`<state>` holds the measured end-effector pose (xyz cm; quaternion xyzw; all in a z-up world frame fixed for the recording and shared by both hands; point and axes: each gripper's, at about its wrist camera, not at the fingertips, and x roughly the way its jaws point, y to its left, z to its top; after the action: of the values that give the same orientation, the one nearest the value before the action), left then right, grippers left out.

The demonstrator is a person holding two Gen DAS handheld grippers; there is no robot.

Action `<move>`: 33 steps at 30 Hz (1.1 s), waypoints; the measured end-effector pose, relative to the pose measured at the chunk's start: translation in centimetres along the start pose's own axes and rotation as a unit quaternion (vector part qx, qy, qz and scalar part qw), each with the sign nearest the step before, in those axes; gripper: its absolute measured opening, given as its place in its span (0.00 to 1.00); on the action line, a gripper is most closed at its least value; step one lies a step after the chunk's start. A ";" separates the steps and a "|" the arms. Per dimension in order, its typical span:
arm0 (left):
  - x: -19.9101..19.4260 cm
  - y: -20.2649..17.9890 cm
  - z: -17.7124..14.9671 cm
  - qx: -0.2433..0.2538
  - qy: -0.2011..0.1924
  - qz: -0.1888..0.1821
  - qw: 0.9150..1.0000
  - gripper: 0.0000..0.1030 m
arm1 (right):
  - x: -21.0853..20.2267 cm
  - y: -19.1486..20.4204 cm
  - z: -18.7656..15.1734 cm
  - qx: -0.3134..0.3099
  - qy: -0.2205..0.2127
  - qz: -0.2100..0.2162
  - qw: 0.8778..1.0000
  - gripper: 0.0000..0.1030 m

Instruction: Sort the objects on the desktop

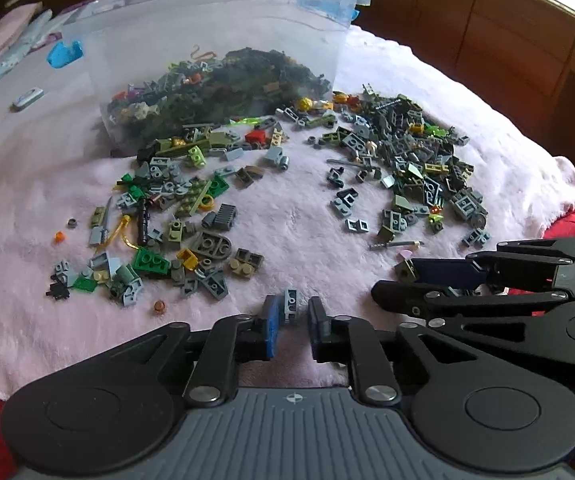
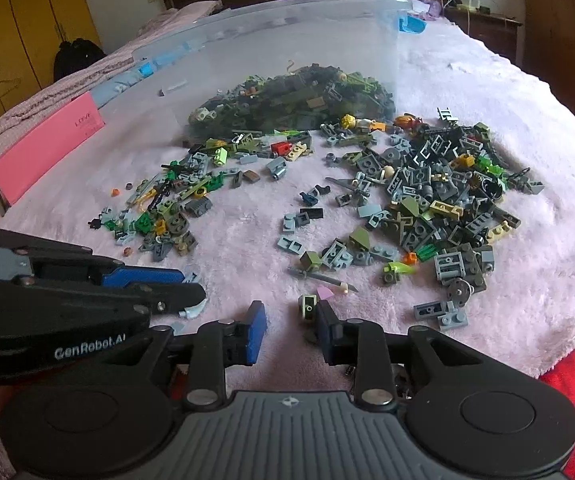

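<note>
left gripper (image 1: 290,322): narrowly parted, grey brick (image 1: 291,305) loose between its tips, on the pink blanket (image 1: 299,220) | right gripper (image 2: 290,322): parted, olive brick (image 2: 308,306) at its right fingertip, nearer than the left

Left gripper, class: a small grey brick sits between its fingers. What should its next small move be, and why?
Probably lift the left gripper clear. The grey brick lies on the pink blanket between parted jaws, apart from both brick piles, so it looks set down rather than gripped.
</note>
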<state>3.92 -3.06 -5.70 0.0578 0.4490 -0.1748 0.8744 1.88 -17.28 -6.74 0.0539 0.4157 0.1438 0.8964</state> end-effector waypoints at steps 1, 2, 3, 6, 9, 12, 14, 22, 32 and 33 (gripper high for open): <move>0.0 -0.1 0.0 0.001 -0.001 0.001 1.000 0.19 | 0.0 0.0 0.0 0.000 -0.001 0.001 1.000 0.30; 0.0 -0.1 -0.1 0.002 -0.003 0.002 1.000 0.19 | 0.0 0.0 -0.1 0.002 -0.002 0.001 1.000 0.30; 0.0 -0.2 -0.2 0.002 -0.005 0.003 1.000 0.18 | 0.0 0.0 -0.1 0.003 -0.003 0.001 1.000 0.30; -0.3 -0.2 -0.3 0.000 -0.012 0.003 1.000 0.09 | 0.0 0.2 -0.2 0.000 -0.009 -0.011 1.000 0.25; -0.6 -0.2 -0.2 -0.002 -0.017 -0.001 1.000 0.09 | -0.1 0.3 -0.2 0.000 -0.013 -0.023 1.000 0.12; -0.8 -0.4 -0.2 0.000 -0.020 -0.002 1.000 0.09 | -0.2 0.1 -0.2 0.007 -0.015 -0.026 1.000 0.08; -1.2 -0.5 0.0 0.001 -0.026 -0.005 1.000 0.09 | -0.4 0.1 -0.1 0.007 -0.017 -0.027 0.999 0.08; -2.6 -0.8 0.8 0.002 -0.041 -0.005 0.999 0.09 | -2.1 0.7 0.8 0.008 -0.030 -0.026 0.999 0.08; -3.6 0.1 2.1 -0.021 -0.044 0.003 0.999 0.09 | -3.6 0.4 2.2 0.015 -0.050 -0.025 0.998 0.08; -3.7 0.2 2.2 -0.022 -0.045 0.005 0.999 0.10 | -3.7 0.4 2.3 0.015 -0.052 -0.024 0.998 0.08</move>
<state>3.68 -2.52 -1.42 0.0324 0.4126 -0.1631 0.8956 1.32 -18.00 -2.46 0.0643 0.3718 0.1128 0.9192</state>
